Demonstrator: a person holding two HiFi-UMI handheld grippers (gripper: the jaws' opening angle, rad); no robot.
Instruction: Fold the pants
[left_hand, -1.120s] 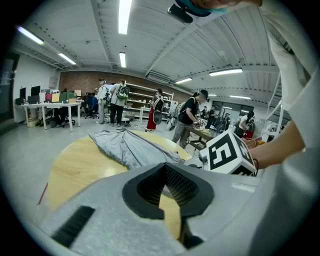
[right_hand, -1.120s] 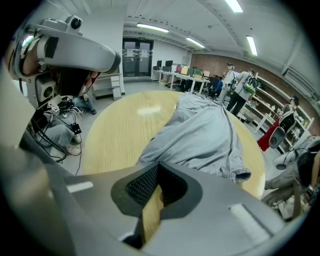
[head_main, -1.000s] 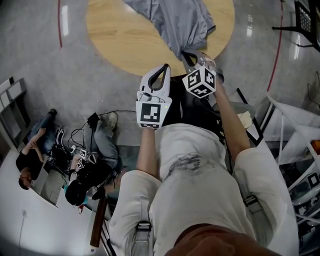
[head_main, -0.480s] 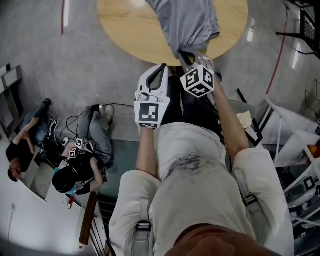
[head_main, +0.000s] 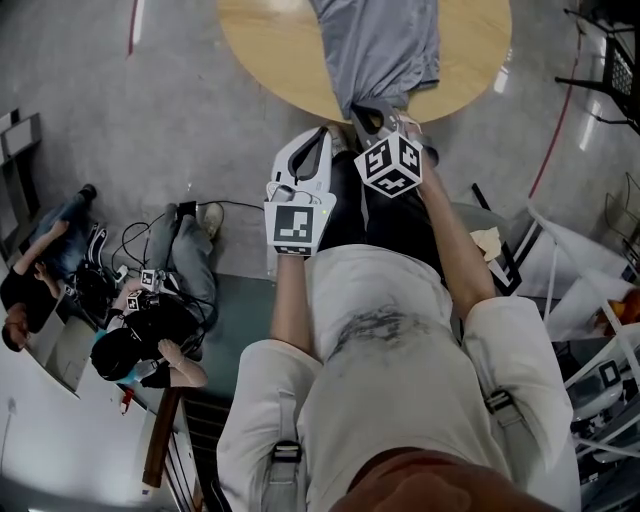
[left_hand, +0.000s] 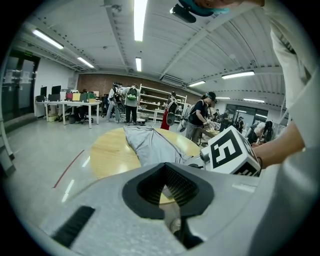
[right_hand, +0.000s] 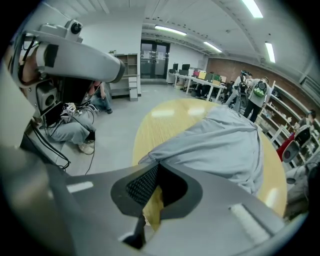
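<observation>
Grey pants (head_main: 380, 45) lie bunched across a round table (head_main: 268, 50), reaching its near edge. There the right gripper (head_main: 367, 110) pinches the pants between its jaws. The left gripper (head_main: 322, 135), just beside it, has its jaws together on nothing.

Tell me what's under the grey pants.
The round wooden table lies under the pants; bare wood shows on both sides. Whatever the cloth covers cannot be seen. Their near end bunches at the shut right gripper, at the table's edge.
</observation>
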